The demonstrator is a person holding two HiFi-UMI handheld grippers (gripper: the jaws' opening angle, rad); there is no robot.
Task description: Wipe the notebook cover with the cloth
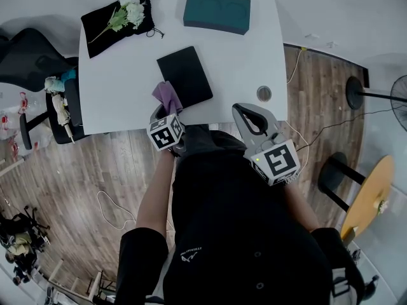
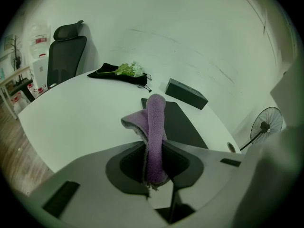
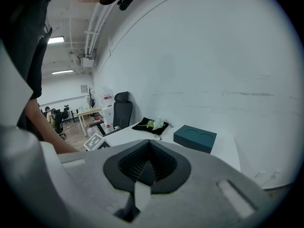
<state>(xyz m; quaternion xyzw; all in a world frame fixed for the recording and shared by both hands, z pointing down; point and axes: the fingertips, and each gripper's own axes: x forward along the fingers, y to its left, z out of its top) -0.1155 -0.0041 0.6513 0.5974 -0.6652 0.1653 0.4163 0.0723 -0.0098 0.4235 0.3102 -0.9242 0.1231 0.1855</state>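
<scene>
A black notebook (image 1: 184,76) lies closed on the white table (image 1: 121,81), near its front edge. My left gripper (image 1: 164,111) hovers at that edge, shut on a purple cloth (image 1: 166,95) that sticks up and hangs over the notebook's near corner. In the left gripper view the cloth (image 2: 154,132) stands pinched between the jaws, with the notebook (image 2: 179,125) just behind it. Off the table's front right edge, my right gripper (image 1: 247,113) is shut with nothing in it; in its own view the jaws (image 3: 149,163) meet, empty.
A teal box (image 1: 217,11) sits at the table's far side, and a black pouch with white flowers (image 1: 117,19) lies at the far left. A round cable hole (image 1: 264,93) is near the right edge. An office chair (image 1: 38,62) stands left of the table.
</scene>
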